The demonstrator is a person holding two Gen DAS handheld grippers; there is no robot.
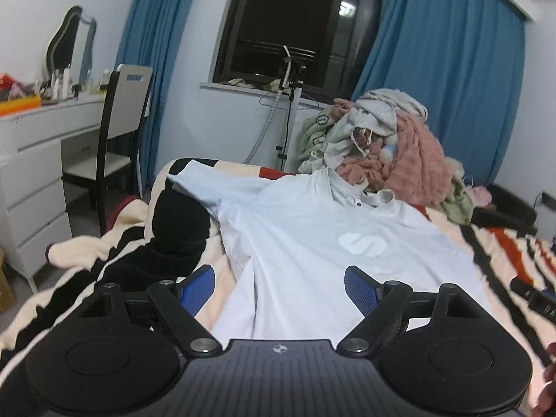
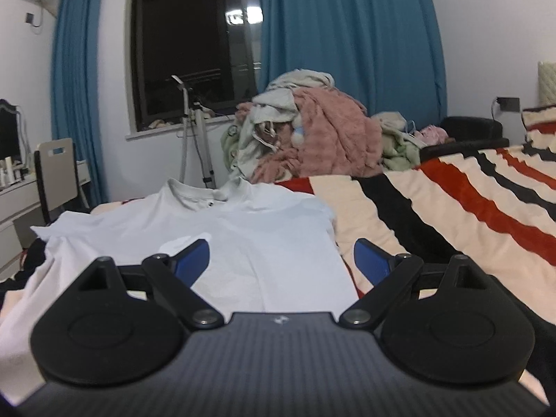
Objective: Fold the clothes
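White shirt (image 1: 312, 229) lies face up and spread flat on a striped blanket (image 2: 469, 201) over a bed. Its collar points away toward the window; its hem is nearest the two grippers, so its long axis runs straight ahead of both. Left gripper (image 1: 279, 286) hovers just over the hem, toward the shirt's left side, jaws wide and empty. Right gripper (image 2: 281, 260) hovers over the shirt's right edge, jaws also wide and holding nothing, one finger above cloth and the other above blanket. One sleeve (image 1: 194, 177) stretches out on the left, beside a dark garment (image 1: 177, 229). A pile of unfolded clothes (image 2: 312, 132) sits beyond the collar. Each side edge seems closest to the gripper on its own side.
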